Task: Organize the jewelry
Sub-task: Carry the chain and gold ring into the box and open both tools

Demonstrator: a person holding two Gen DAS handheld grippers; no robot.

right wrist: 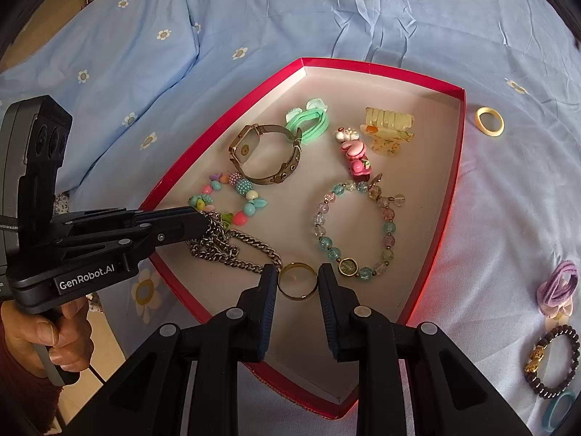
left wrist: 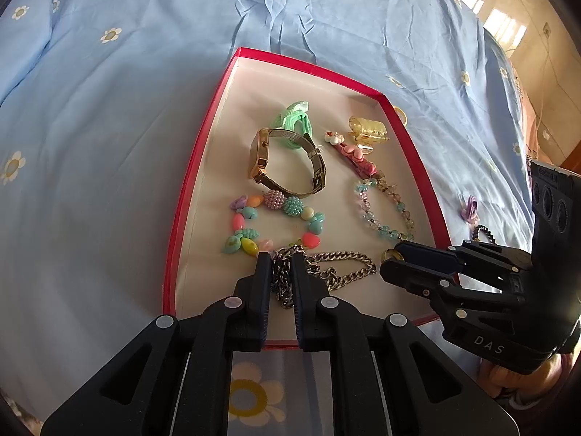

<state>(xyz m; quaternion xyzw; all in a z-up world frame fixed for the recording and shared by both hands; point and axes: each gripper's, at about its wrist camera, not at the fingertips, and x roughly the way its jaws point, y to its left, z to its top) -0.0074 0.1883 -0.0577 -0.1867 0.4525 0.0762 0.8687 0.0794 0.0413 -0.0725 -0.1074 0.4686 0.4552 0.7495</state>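
A red-rimmed tray [left wrist: 189, 181] [right wrist: 454, 167] lies on the blue bedspread and holds jewelry. My left gripper [left wrist: 281, 258] [right wrist: 203, 223] is shut on a silver chain [left wrist: 337, 272] [right wrist: 232, 250] at the tray's near edge. My right gripper [right wrist: 296, 276] [left wrist: 390, 259] is open, with its fingers on either side of a gold ring [right wrist: 297, 280] that rests on the tray floor. In the tray also lie a gold watch [left wrist: 283, 161] [right wrist: 265, 154], a colourful bead bracelet [left wrist: 272, 223] [right wrist: 232, 196], a glass bead bracelet [left wrist: 385, 210] [right wrist: 357, 229], a green hair tie [left wrist: 294, 123] [right wrist: 308, 121], a pink clip [right wrist: 354, 156] and a yellow claw clip [right wrist: 388, 129].
Outside the tray on the bedspread lie a yellow ring [right wrist: 489, 121], a purple hair tie [right wrist: 557, 287] [left wrist: 470, 209], a dark bead bracelet [right wrist: 552, 361] and a blue ring [right wrist: 559, 412]. A wooden floor [left wrist: 537, 54] shows beyond the bed's far right edge.
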